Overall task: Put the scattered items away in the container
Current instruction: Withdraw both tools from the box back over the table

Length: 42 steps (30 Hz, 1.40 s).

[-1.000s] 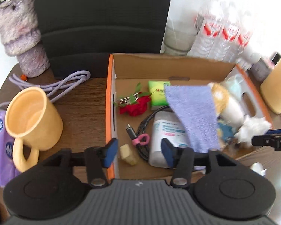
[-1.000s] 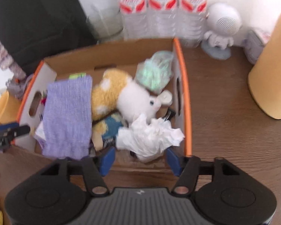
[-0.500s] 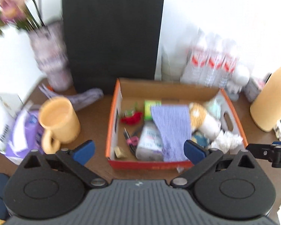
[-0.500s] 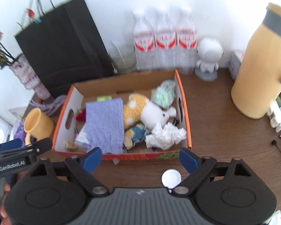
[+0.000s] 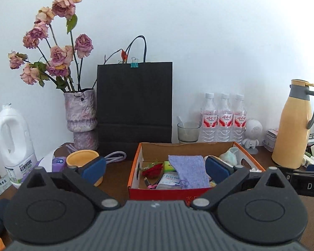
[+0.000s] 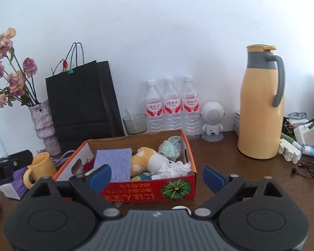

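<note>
An orange-rimmed cardboard box stands on the brown table. Inside lie a purple cloth, a red rose, a green packet, a yellow-and-white plush toy, a crumpled tissue and a pale green mask. My left gripper hovers in front of the box, open and holding nothing. My right gripper is also open and empty, level with the box's front wall. Each gripper's body shows at the edge of the other's view.
A yellow mug stands left of the box, near a white jug and a vase of dried roses. Behind are a black paper bag, three water bottles and a glass. A yellow thermos and earphones lie right.
Both grippers have drawn back from the box and tilted upward, so the wall is now in view. Their jaws have spread wide. The purple cloth stays in the box.
</note>
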### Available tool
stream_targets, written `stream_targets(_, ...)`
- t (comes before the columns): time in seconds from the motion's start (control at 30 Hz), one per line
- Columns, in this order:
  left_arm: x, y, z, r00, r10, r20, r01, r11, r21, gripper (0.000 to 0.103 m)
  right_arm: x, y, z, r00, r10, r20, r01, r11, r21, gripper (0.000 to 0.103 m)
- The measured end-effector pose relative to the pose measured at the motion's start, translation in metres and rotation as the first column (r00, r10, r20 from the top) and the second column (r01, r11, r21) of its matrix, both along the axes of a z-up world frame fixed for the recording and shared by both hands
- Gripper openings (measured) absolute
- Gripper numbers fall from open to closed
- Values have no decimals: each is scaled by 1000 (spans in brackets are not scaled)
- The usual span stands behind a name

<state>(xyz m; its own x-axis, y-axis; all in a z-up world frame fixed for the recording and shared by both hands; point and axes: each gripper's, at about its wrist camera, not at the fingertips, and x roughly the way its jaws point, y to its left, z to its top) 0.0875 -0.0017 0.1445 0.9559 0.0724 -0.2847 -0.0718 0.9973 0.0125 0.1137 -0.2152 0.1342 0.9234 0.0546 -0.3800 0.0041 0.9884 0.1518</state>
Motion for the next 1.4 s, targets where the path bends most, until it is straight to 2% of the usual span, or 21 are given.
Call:
stream_targets(0.07, -20, 3, -8, 1000, -6, 0, 6, 1000, -15, 103, -18, 0, -8, 1000, 0, 4, 0, 1000, -14, 94)
stream_targets(0.13, -38, 1, -14, 999, -26, -37, 26, 1000, -14, 103, -36, 0, -18, 1000, 4, -1, -4, 1000, -13, 96)
stream_targets(0.23, -68, -2, -25, 995, -78, -70, 76, 996, -36, 103, -61, 5, -35, 999, -10, -49, 9, 999, -31, 98)
stream_targets(0.3, -87, -5, -35, 992, -98, -85, 97, 995, -15, 103, -81, 6, -46, 999, -15, -52, 14, 1000, -25, 98)
stream_targets(0.4, -112, -8, -50, 992, -76, -103, 80, 996, 34, 103, -110, 4, -60, 998, -3, -64, 4, 1000, 2, 98)
stream_targets(0.47, -125, -6, -61, 991, -53, -121, 57, 998, 31, 103, -128, 1, -67, 997, 1, -80, 0, 1000, 7, 99)
stream_targets(0.57, -134, 1, -76, 981, -59, -183, 57, 998, -14, 103, -146, -5, -73, 995, -4, -97, 6, 1000, 19, 99)
stream_targets(0.63, -135, 1, -85, 972, -73, -225, 71, 997, -16, 103, -154, -6, -74, 995, -8, -96, 10, 1000, 15, 99)
stream_targets(0.83, -131, -6, -93, 962, -100, -255, 102, 995, -6, 103, -161, -8, -74, 996, -2, -86, -2, 999, -46, 98)
stream_targets(1.03, -124, -23, -97, 948, -177, -264, 187, 982, 11, 103, -141, -32, -80, 994, 22, -112, -27, 999, -46, 98)
stream_targets(1.13, -110, -36, -102, 937, -213, -277, 230, 973, 31, 103, -117, -48, -82, 990, 36, -133, -40, 999, -26, 95)
stream_targets(1.23, -87, -41, -104, 927, -230, -296, 241, 971, 0, 103, -83, -52, -83, 981, 90, -173, -98, 995, -34, 92)
stream_targets(1.33, -65, -38, -105, 925, -217, -314, 212, 976, -49, 103, -44, -42, -86, 968, 154, -198, -167, 985, -51, 80)
stream_targets(1.4, -53, -35, -106, 925, -206, -320, 196, 978, -65, 103, -16, -37, -91, 957, 200, -211, -209, 978, -23, 68)
